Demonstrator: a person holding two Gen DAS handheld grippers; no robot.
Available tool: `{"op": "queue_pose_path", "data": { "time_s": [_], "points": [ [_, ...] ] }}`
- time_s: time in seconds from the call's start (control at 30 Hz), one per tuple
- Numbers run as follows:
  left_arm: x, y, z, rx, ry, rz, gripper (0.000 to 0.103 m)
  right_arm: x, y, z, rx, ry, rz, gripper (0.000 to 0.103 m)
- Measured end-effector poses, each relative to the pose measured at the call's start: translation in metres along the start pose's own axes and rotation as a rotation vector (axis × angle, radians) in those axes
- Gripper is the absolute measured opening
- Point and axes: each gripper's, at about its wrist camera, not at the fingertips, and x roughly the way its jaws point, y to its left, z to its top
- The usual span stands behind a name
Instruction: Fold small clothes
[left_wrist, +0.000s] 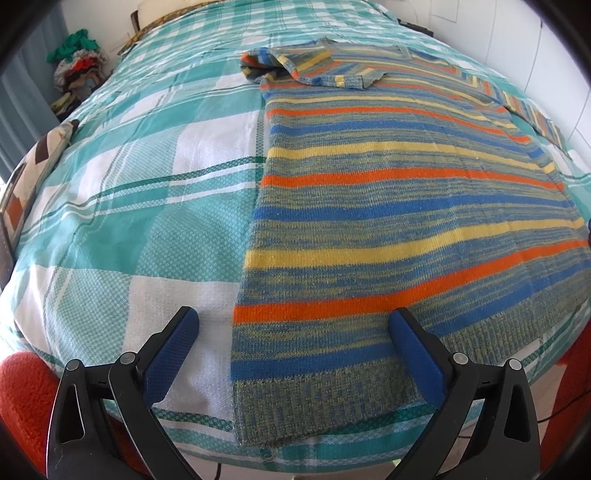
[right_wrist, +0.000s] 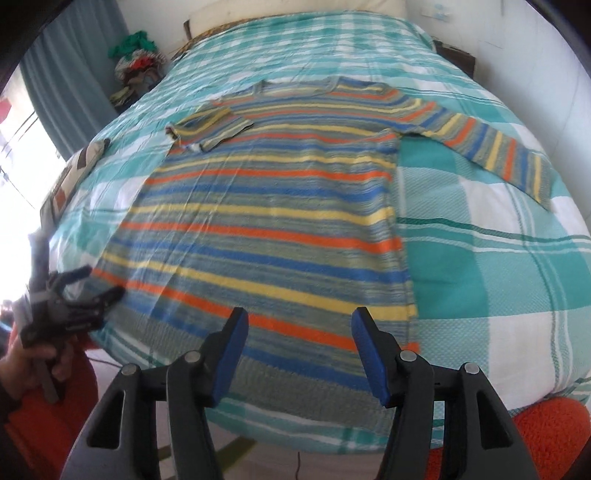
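A striped knit sweater (left_wrist: 388, 206) (right_wrist: 273, 229) in blue, orange, yellow and grey-green lies flat on the bed, hem toward me. Its left sleeve (left_wrist: 314, 70) (right_wrist: 210, 129) is folded in over the chest; its right sleeve (right_wrist: 495, 151) stretches out to the right. My left gripper (left_wrist: 291, 325) hangs open above the hem's left corner, nothing between its blue pads. It also shows at the left edge of the right wrist view (right_wrist: 99, 284), held by a hand. My right gripper (right_wrist: 299, 325) is open above the hem's right part, holding nothing.
The bed carries a teal and white plaid cover (left_wrist: 129, 192) (right_wrist: 498, 266). A patterned cushion (left_wrist: 29, 177) lies at its left edge. A pile of clothes (left_wrist: 77, 70) (right_wrist: 136, 62) sits by the curtain at the far left. Red-orange fabric (left_wrist: 22, 398) shows at the near corners.
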Motion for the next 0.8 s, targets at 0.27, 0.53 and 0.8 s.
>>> {"op": "queue_pose_path", "data": {
  "time_s": [0.27, 0.53, 0.8],
  "points": [
    [-0.067, 0.022, 0.02, -0.069, -0.016, -0.178, 0.101, 0.021, 0.004, -0.009, -0.023, 0.073, -0.021, 0.059],
    [-0.152, 0.011, 0.164, -0.039, -0.291, -0.46, 0.102, 0.03, -0.005, -0.009, 0.015, 0.096, -0.007, 0.061],
    [0.021, -0.092, 0.226, 0.395, -0.171, -0.194, 0.075, 0.034, -0.008, -0.01, 0.043, 0.103, 0.005, 0.063]
  ]
}}
